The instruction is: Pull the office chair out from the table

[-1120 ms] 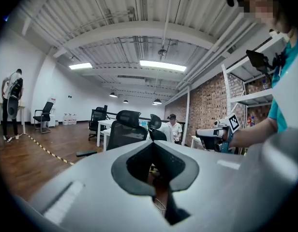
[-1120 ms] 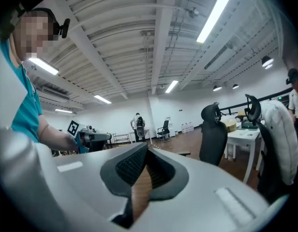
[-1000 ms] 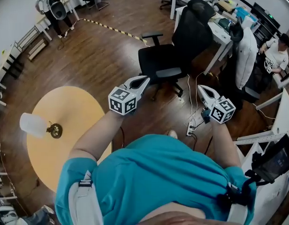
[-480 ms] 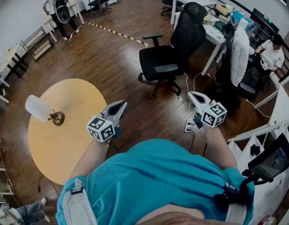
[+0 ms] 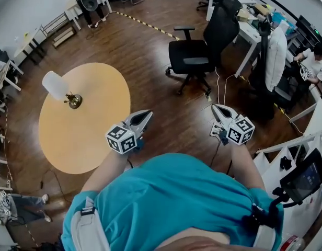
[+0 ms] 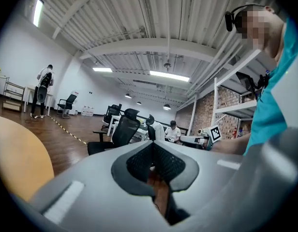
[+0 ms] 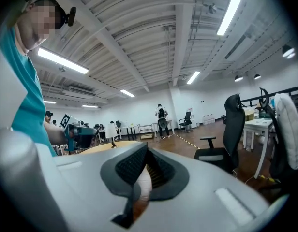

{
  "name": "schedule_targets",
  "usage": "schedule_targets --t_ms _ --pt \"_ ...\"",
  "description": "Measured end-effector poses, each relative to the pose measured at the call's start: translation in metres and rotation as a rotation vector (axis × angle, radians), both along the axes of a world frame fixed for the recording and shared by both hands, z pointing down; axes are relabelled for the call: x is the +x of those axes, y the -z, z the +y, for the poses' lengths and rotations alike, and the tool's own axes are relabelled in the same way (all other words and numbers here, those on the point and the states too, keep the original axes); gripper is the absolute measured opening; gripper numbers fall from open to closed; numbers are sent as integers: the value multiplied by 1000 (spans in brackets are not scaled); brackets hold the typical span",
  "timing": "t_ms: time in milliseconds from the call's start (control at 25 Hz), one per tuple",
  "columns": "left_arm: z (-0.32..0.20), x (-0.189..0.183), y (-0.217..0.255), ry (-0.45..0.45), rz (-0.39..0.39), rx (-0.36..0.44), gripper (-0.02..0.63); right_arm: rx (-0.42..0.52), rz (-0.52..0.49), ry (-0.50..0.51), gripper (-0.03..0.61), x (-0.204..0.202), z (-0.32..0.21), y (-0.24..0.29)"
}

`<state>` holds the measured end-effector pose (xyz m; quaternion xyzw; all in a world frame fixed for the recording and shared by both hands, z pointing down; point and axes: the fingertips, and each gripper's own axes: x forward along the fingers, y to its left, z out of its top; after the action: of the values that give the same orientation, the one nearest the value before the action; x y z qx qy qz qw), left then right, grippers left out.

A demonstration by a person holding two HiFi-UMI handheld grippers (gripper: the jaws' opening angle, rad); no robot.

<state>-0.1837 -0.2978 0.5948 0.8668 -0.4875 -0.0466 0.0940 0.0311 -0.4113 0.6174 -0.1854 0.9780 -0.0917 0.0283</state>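
The black office chair [image 5: 198, 60] stands on the wood floor, clear of the white table [image 5: 248, 31], its back toward that table. It also shows in the left gripper view as the chair [image 6: 116, 135] and in the right gripper view as the chair [image 7: 225, 140]. My left gripper [image 5: 148, 113] is shut and holds nothing, well short of the chair and to its left. My right gripper [image 5: 215, 107] is shut and empty too, in front of the chair's right side. Neither touches the chair.
A round yellow table [image 5: 98, 140] with a small lamp [image 5: 60, 88] lies left of my left gripper. Cables [image 5: 222, 85] trail over the floor by the chair. A second chair with a white jacket [image 5: 275, 56] and a seated person [image 5: 313, 61] are at the right.
Both grippers have drawn back from the chair, which now lies farther up the picture. The round table has come closer beside my left gripper. Both grippers stay shut.
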Motion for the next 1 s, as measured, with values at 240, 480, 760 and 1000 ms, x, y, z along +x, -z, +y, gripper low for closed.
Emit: schedule_targets --t_ms 240,480,760,1000 --pt "117 -29 11 15 -3 38 29 28 0 13 -3 -36 105 14" --pt "220 -75 16 28 -28 15 29 8 -1 71 -3 -101 208 11" --pt "348 -121 33 118 30 35 29 20 16 109 -3 -124 323 38" --pt "417 -80 45 147 32 48 29 40 5 125 -3 -87 385 56"
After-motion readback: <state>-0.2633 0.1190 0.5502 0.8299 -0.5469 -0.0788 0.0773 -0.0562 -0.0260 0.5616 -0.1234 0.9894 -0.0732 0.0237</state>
